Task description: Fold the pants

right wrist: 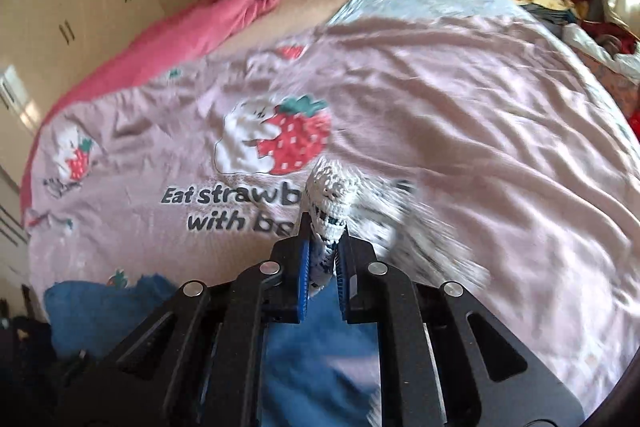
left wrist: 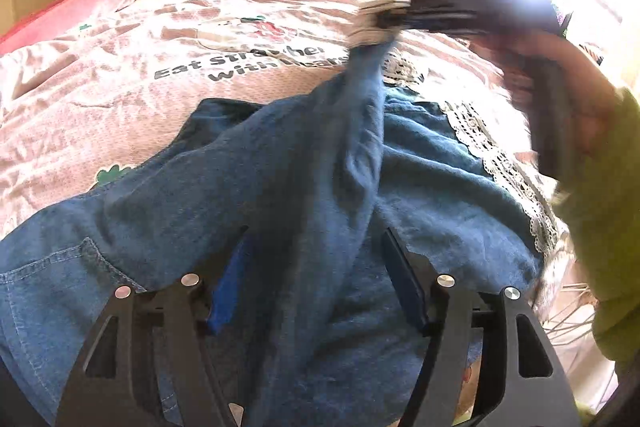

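Right wrist | right tongs [right wrist: 322, 259] pinch pants' lace hem [right wrist: 332, 195], angled downward

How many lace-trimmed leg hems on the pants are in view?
2. One lace hem is clamped in the right gripper, jaws shut, lifted off the bed; the other lace hem lies at the pants' right edge in the left wrist view. Part of each may be hidden.
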Demonstrator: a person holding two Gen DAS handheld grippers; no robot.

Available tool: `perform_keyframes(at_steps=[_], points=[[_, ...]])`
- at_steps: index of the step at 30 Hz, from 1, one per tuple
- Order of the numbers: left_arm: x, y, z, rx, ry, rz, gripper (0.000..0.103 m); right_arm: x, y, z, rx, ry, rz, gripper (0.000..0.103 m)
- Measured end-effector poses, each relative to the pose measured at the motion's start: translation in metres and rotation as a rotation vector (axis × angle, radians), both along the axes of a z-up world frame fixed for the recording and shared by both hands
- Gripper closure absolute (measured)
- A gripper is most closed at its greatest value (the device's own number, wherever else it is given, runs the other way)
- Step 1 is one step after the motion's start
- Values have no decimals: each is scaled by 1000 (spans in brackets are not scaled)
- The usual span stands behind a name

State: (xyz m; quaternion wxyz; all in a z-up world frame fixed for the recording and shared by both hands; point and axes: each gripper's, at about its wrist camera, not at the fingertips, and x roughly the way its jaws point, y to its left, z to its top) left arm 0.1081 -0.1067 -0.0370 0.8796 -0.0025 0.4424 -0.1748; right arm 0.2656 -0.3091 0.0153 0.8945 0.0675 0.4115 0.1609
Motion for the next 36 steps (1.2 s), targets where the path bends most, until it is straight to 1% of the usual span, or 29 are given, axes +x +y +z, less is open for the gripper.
perform_keyframes(at_steps=[1, 2, 3, 4, 7, 11, 12, 13, 14, 16, 18, 20, 24, 27, 29, 30, 32, 34, 35, 36], points=[[0, 0, 0, 7, -6, 3, 47, -7, -7, 4, 6, -10, -7, 97], [1, 0, 0, 20, -12, 6, 58, -13, -12, 8, 9, -17, -12, 97], [1, 0, -1, 32, -18, 5, 81, -23, -20, 14, 14, -31, -18, 97], [0, 1, 0, 41, -21, 8, 94, -33, -26, 19, 29, -39, -25, 97], [-5, 7, 6, 40, -40, -3, 100, -59, -39, 25, 86, -48, -35, 97], [-21, 17, 26, 29, -85, -30, 100, -99, -53, 27, 107, -47, -48, 97], [-26, 20, 30, 24, -94, -37, 100, -112, -58, 26, 124, -29, -47, 97], [-33, 23, 35, 22, -102, -43, 100, -126, -63, 27, 152, -27, -45, 97], [-37, 25, 38, 17, -105, -50, 100, -134, -65, 27, 157, -30, -44, 97], [-48, 26, 43, 1, -107, -77, 100, -156, -71, 20, 141, -7, -60, 97], [-57, 23, 43, 20, -107, -100, 100, -170, -75, 7, 141, 44, -67, 97], [-65, 18, 38, 38, -96, -127, 100, -181, -78, -9, 140, 91, -84, 97], [-76, 12, 25, 65, -65, -150, 100, -193, -88, -34, 158, 158, -114, 97], [-82, 7, 19, 93, -48, -176, 100, -201, -91, -42, 153, 176, -125, 97], [-85, 4, 14, 97, -28, -191, 100, -205, -92, -47, 126, 187, -123, 97], [-84, 4, 11, 104, -18, -193, 96, -206, -93, -51, 128, 200, -124, 97], [-80, 4, 4, 117, 8, -186, 96, -205, -97, -62, 134, 224, -138, 95], [-77, 4, -3, 111, 36, -190, 93, -206, -103, -69, 167, 236, -157, 95], [-77, 3, -5, 116, 43, -192, 93, -207, -105, -70, 174, 237, -158, 94], [-77, 3, -7, 120, 50, -195, 90, -208, -105, -67, 167, 234, -155, 93]])
